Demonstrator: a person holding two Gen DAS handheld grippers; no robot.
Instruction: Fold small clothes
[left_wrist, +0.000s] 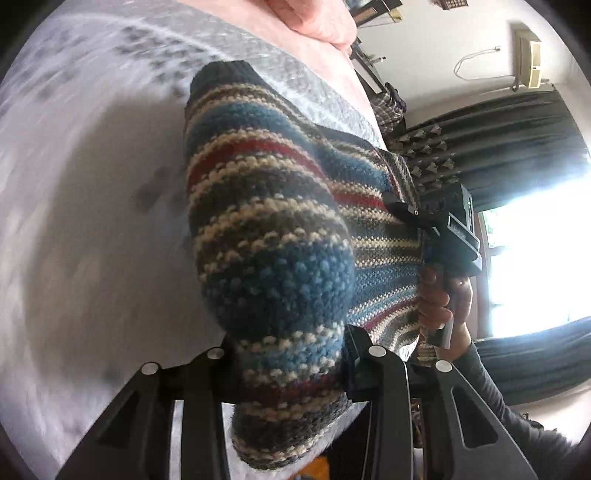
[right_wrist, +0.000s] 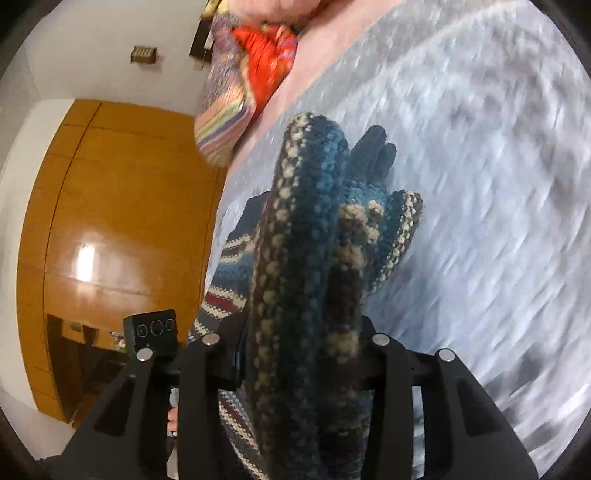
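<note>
Over a grey patterned bedspread (left_wrist: 74, 221), both grippers lift the striped knit sweater (left_wrist: 258, 229): left gripper (left_wrist: 291, 369) and right gripper (right_wrist: 299, 350) each pinch bunched fabric, likely to spread it for folding.

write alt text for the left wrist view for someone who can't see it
The left gripper is shut on a bunched striped knit sweater in blue, cream, red and grey, held above a blurred grey bedspread. At right, a hand holds the right gripper against the same sweater, with dark curtains and a bright window behind.
</note>
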